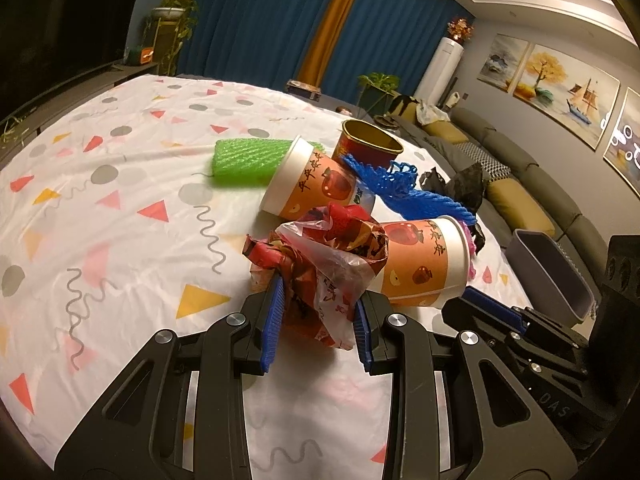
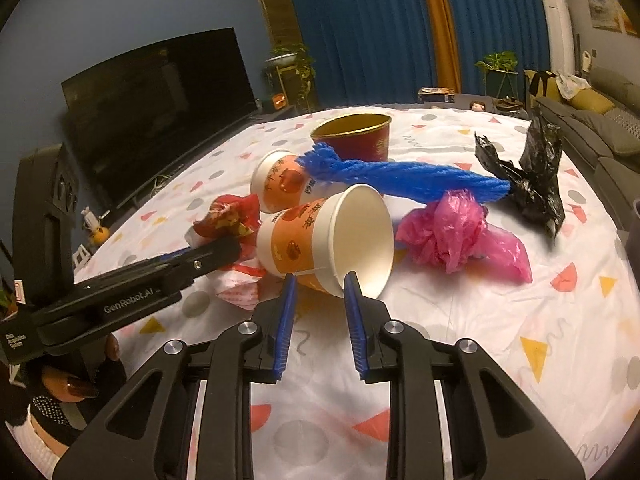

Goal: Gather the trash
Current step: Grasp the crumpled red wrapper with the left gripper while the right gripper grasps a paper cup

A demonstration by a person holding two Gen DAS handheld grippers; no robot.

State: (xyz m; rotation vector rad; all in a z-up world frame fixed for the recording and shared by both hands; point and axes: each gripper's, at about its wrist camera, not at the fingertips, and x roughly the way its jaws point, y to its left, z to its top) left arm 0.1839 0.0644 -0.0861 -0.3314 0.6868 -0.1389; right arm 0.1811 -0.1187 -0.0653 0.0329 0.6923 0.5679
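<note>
Trash lies heaped on a table under a white cloth [image 1: 120, 160] printed with coloured triangles and grey dots. From the left wrist, the left gripper [image 1: 318, 308] has its blue pads pressed into a crumpled red-and-clear plastic bag [image 1: 332, 264], pinching it just above the cloth. Right behind the bag a paper cup [image 1: 424, 260] lies on its side, mouth toward the right, and a second paper cup [image 1: 316, 184] lies tipped beyond it. A green foam net [image 1: 244, 160] rests behind that one, a red can [image 1: 368, 144] stands upright farther back, and a blue foam net [image 1: 400, 188] drapes across the cups. A grey bin [image 1: 556, 276] sits off the table's right edge, and the right gripper's black body shows low on the right. From the right wrist, the right gripper [image 2: 320, 284] has its pads set either side of the near cup's [image 2: 340, 236] lower rim, with the gap narrow; whether they truly press on the paper I cannot tell. A pink plastic bag [image 2: 460, 236] is bunched just right of that cup, a black plastic bag [image 2: 536, 176] lies past it, and the left gripper [image 2: 224, 248] reaches in from the left, gripping the red bag [image 2: 232, 216].
</note>
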